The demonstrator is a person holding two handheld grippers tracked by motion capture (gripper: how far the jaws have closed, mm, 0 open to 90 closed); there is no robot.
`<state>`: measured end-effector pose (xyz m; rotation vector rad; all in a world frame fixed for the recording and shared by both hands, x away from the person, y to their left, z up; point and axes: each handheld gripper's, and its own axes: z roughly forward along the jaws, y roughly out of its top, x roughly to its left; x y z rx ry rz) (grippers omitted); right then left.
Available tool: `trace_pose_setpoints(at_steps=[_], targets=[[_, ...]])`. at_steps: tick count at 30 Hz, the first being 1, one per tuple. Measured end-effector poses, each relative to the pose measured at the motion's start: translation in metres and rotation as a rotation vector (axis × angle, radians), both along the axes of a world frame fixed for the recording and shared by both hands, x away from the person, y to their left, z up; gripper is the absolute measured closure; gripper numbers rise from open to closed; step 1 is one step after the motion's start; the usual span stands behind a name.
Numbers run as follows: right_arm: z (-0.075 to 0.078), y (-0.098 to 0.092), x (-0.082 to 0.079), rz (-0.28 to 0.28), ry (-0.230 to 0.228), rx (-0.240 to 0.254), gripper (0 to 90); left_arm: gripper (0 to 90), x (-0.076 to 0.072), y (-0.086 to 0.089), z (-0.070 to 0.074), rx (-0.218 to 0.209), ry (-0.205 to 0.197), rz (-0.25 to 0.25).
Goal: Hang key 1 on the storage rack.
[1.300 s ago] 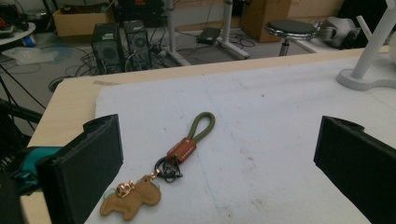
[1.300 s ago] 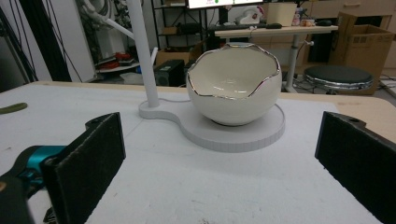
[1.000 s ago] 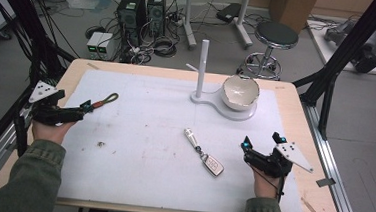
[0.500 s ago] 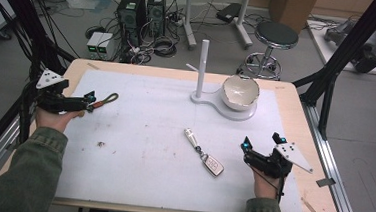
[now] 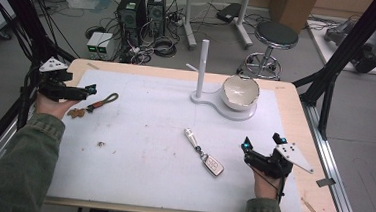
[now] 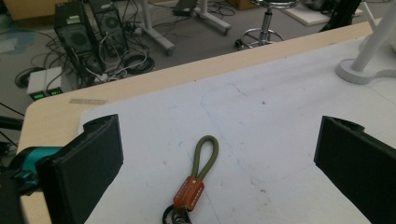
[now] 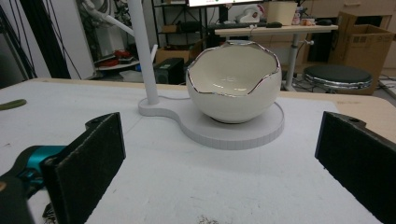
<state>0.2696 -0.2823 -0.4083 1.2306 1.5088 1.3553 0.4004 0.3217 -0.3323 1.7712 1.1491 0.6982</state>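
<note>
The left gripper (image 6: 219,154) has its jaws spread wide and released, holding nothing. Between them, low and slightly nearer the left jaw, lies the key strap (image 6: 198,175): an olive cord loop with an orange-brown collar and a dark ring at its near end. It lies flat on the white mat (image 6: 280,116), touching neither jaw, its loop pointing away from them. In the high view this gripper (image 5: 93,88) sits by the mat's left edge, with the strap (image 5: 103,100) just past its jaw tips.

The right gripper (image 7: 219,154) is likewise released, its jaws wide apart and empty. Beyond the gap, well apart from the jaws, stands a cream bowl (image 7: 233,81) with a jagged silver rim, upright on a white round base (image 7: 261,126). A white post (image 7: 140,51) rises from that base, ahead of the left jaw. In the high view this gripper (image 5: 262,144) rests near the mat's right edge, and a car key (image 5: 204,151) with its fob lies on the mat just to the left of its jaws, untouched.
</note>
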Motion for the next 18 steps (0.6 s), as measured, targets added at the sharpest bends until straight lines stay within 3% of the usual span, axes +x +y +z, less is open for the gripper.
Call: trace_pose_setpoints(at_steps=[5,13,18], targets=[[0.000,0.000,-0.001,0.001,0.001,0.002,0.5,1.7,0.009,0.002,-0.003,0.003,0.024,-0.012],[0.000,0.000,0.000,0.000,0.000,0.001,0.5,1.7,0.026,0.000,-0.020,0.011,0.079,-0.044],[0.000,0.000,0.000,0.002,0.000,-0.001,0.5,1.8,0.040,-0.012,-0.031,0.073,0.147,-0.083]])
